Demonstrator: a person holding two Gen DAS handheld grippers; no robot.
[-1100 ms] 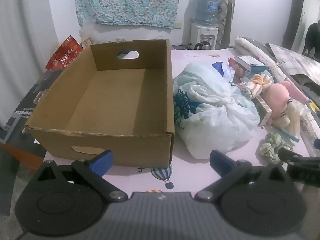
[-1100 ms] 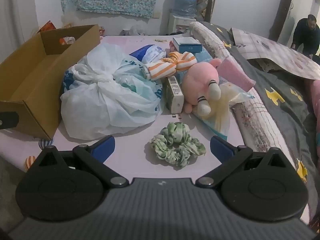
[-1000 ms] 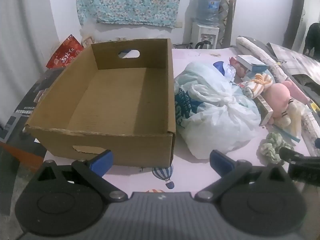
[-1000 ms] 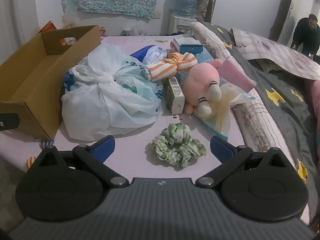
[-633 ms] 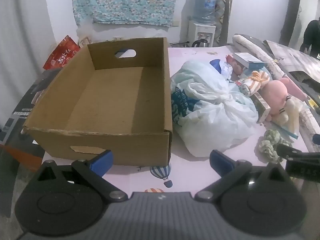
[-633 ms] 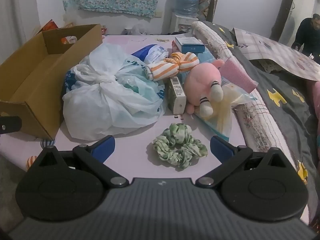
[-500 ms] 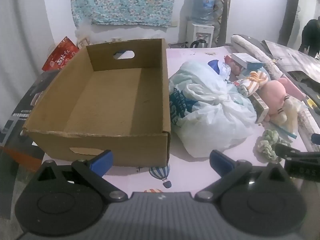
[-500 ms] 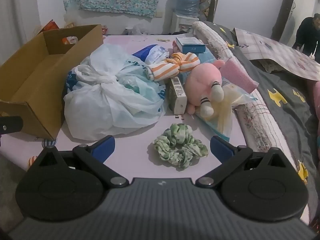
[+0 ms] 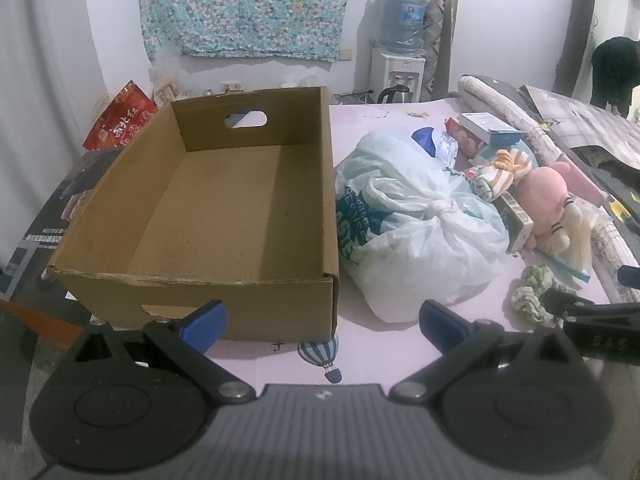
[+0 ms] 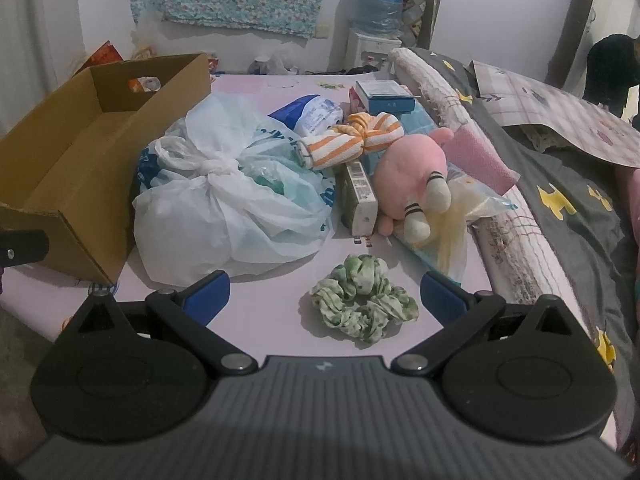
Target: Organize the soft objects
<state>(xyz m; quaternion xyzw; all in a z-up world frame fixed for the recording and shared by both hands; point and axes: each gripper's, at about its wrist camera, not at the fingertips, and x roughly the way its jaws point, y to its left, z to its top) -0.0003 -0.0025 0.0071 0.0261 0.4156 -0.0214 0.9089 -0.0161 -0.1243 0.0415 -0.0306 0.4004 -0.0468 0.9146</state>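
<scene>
The green-and-white crinkled fabric scrunchie [image 10: 365, 299] lies on the pink printed table cover [image 10: 272, 300], just ahead of the right gripper [image 10: 325, 295] at about 12 to 1 o'clock, between its blue-tipped fingers [image 10: 209, 293]; both jaws stand wide apart, holding nothing. Its long axis runs roughly 9 to 3 o'clock, across the gap. The right gripper is clearly the nearer. The left gripper [image 9: 322, 322], likewise spread and empty, faces the empty brown cardboard box [image 9: 224, 204] at 11 o'clock, with the scrunchie far off at 3 o'clock. The left view shows the box floor bare; the right view shows the knotted white plastic bag [image 10: 228, 200] and pink plush toy [image 10: 412, 176] beyond the scrunchie
</scene>
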